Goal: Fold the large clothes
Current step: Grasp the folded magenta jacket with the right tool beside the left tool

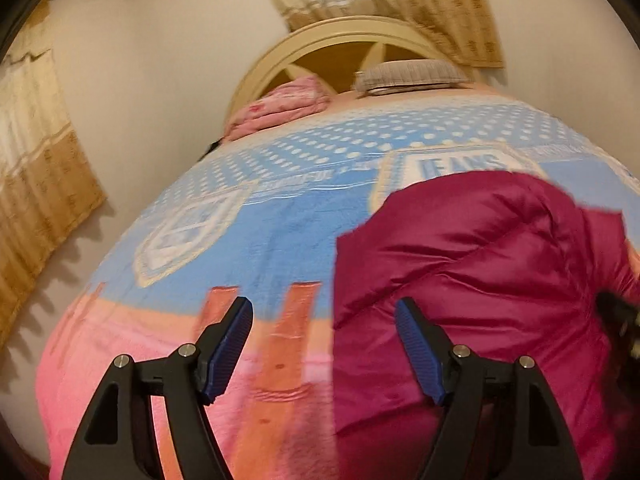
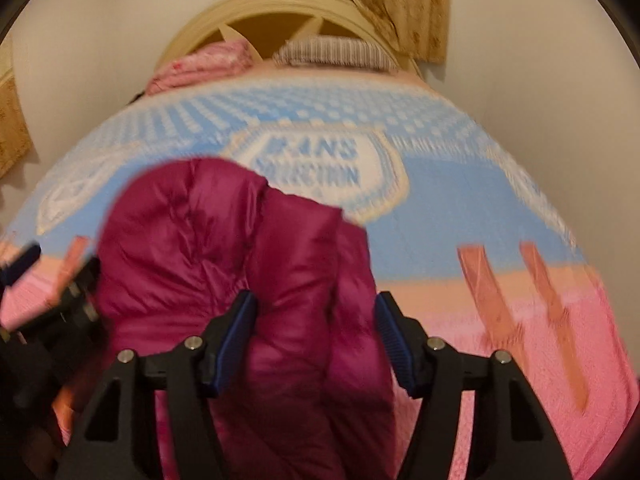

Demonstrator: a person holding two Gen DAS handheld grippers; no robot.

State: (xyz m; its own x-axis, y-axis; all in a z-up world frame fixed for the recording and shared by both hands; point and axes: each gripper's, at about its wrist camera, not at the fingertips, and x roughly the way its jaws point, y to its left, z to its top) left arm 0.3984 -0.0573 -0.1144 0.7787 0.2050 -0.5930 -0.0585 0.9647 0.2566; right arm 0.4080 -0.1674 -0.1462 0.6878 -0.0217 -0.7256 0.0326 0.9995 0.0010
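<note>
A magenta puffer jacket [image 1: 472, 264] lies bunched on the bed's blue and pink blanket [image 1: 264, 216]. In the left wrist view my left gripper [image 1: 324, 344] is open and empty, with the jacket's left edge between its fingers. In the right wrist view the jacket [image 2: 224, 248] lies under and between the fingers of my right gripper [image 2: 316, 336], which is open and holds nothing. The left gripper [image 2: 44, 300] shows blurred at the jacket's left side. The right gripper's edge [image 1: 620, 320] shows at the jacket's right side.
A cream headboard [image 1: 340, 36] stands at the far end, with a folded pink quilt [image 1: 280, 104] and a grey striped pillow [image 1: 412, 74] before it. Beige curtains [image 1: 40, 168] hang on the left wall and behind the bed. The blanket [image 2: 520, 208] lies bare right of the jacket.
</note>
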